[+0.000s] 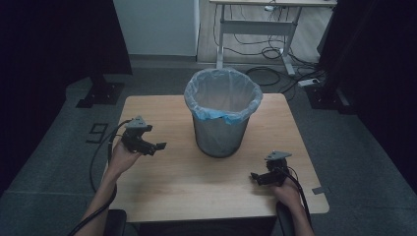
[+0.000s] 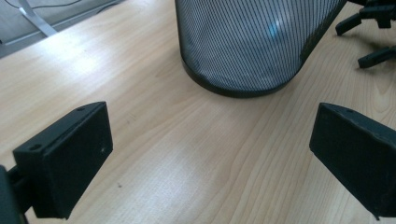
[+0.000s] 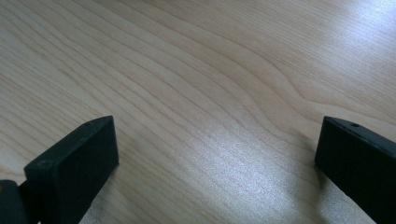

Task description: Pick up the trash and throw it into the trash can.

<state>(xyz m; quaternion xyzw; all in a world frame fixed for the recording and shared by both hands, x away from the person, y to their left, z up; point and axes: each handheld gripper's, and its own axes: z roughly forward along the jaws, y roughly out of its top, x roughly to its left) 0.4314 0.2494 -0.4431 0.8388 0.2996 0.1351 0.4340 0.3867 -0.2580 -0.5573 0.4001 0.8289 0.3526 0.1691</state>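
Left forearm comes in from bottom-left, angled up and inward; left hand (image 1: 120, 156) palm-up, cradling the left gripper (image 1: 156, 147), which points right, twd centre. Its fingers (image 2: 70, 163) are spread wide apart w/ nothing btwn them. Right forearm enters at bottom-right, nearly straight up the frame; right hand (image 1: 285, 189) grips the right gripper (image 1: 254, 178), pointing left, low over the worktop (image 1: 196, 187). Its fingers (image 3: 74, 168) are also wide apart, nothing held. Cables trail back along both arms.

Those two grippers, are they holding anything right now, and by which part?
Nothing is held. The left gripper and the right gripper both stand open over bare table, apart from the bin.
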